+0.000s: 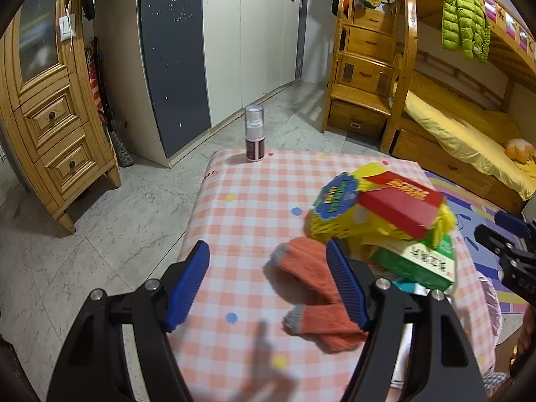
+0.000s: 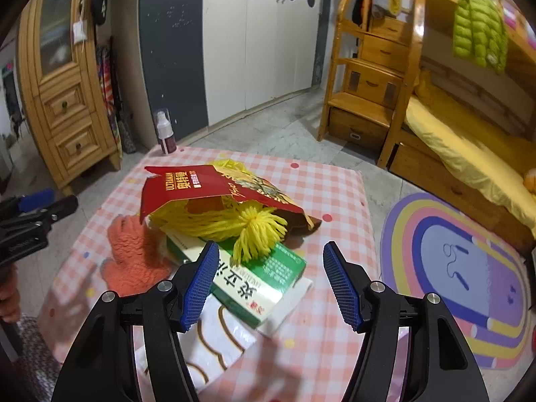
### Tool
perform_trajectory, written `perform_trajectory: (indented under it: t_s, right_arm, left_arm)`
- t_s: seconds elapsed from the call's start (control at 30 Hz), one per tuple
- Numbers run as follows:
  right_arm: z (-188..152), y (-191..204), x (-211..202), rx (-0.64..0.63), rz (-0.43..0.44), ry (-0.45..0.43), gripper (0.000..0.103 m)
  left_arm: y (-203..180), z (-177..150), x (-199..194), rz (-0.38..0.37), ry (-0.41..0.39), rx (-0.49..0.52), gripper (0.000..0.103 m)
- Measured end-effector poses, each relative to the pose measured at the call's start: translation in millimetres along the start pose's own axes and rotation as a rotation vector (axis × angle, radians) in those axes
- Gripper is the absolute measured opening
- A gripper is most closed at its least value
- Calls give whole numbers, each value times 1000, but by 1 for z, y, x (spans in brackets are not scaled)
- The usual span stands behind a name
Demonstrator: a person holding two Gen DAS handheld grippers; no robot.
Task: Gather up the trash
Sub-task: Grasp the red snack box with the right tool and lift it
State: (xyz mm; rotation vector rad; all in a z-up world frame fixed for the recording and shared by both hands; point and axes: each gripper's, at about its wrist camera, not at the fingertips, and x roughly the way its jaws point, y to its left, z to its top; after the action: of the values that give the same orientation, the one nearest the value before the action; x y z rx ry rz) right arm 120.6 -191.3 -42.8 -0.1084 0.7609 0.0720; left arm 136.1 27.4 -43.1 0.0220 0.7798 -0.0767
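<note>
Though fuzzy, orange knit glove (image 1: 313,296) flat.

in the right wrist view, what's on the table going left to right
spray bottle → orange glove → green and white box, with the red box and yellow yarn stacked over it

Before you, by material:
- Checked tablecloth (image 2: 335,187): smooth, slightly glossy, plastic-looking.
- Orange gloves (image 1: 311,268): fuzzy knit cloth, matt.
- Red carton (image 2: 187,184) and green box (image 2: 268,274): printed cardboard with a light sheen.
- Yellow yarn bundle (image 2: 258,227): stringy, matt fibre.
- Spray bottle (image 1: 254,134): clear plastic cap.
- Your left gripper (image 1: 268,274) and right gripper (image 2: 269,276): ribbed blue pads on matt black plastic, with bright metal pins.
</note>
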Motion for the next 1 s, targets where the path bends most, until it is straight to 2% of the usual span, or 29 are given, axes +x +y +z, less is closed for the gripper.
perform_trajectory:
  t_s: [0.33, 0.5, 0.57, 0.67, 0.83, 1.0]
  right_arm:
    - [30, 25, 51, -188, -29, 6, 64]
    - [32, 30, 47, -240, -18, -24, 42]
    - [33, 26, 45, -227, -15, -32, 26]
    - [34, 17, 41, -192, -26, -51, 12]
    - [34, -9, 19, -87, -51, -98, 1]
    - [24, -28, -18, 4, -57, -148, 0]
  left_arm:
    - [26, 0, 13, 56, 24, -14, 70]
    - [27, -5, 6, 87, 31, 1, 70]
    - [24, -8, 6, 101, 44, 11, 70]
    - [18, -11, 3, 104, 60, 21, 70]
    - [7, -14, -11, 95, 58, 41, 70]
    - [2, -17, -33, 80, 28, 40, 70]
